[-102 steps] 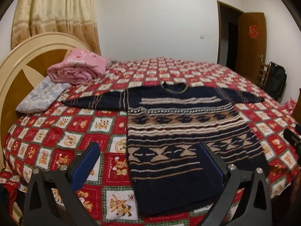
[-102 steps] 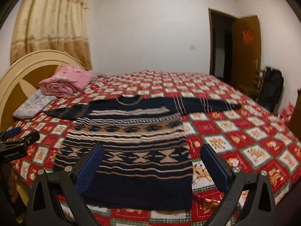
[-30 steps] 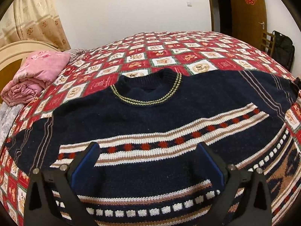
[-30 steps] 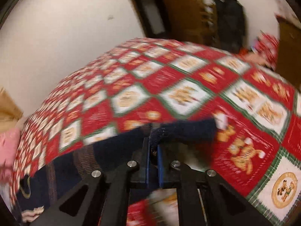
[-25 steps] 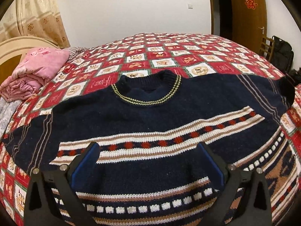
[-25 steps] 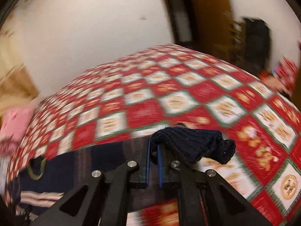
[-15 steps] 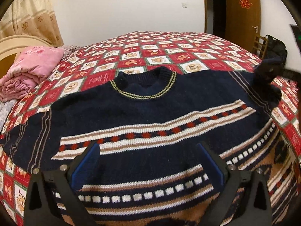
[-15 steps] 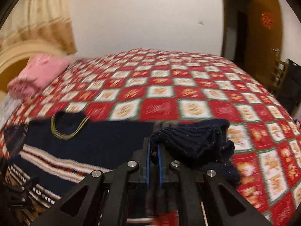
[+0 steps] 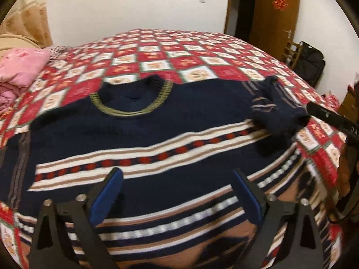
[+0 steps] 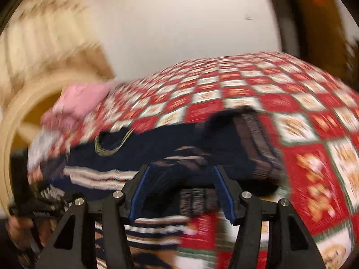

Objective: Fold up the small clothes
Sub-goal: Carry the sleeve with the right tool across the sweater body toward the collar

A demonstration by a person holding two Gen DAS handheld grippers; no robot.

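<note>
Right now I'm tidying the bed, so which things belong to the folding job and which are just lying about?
Folding job:
sweater
its folded-in sleeve
left tool
right tool

Lying about:
pink blanket
black bag
chair

Room: white wall [image 9: 134, 6] behind a bed covered by a red-and-white checked quilt [image 9: 175, 51]. Brown wooden door [image 9: 276, 11] at right, beside a dark doorway [image 9: 241, 11]. Beige curtain [image 9: 27, 24] and curved wooden headboard [image 10: 24, 112] at left.
</note>
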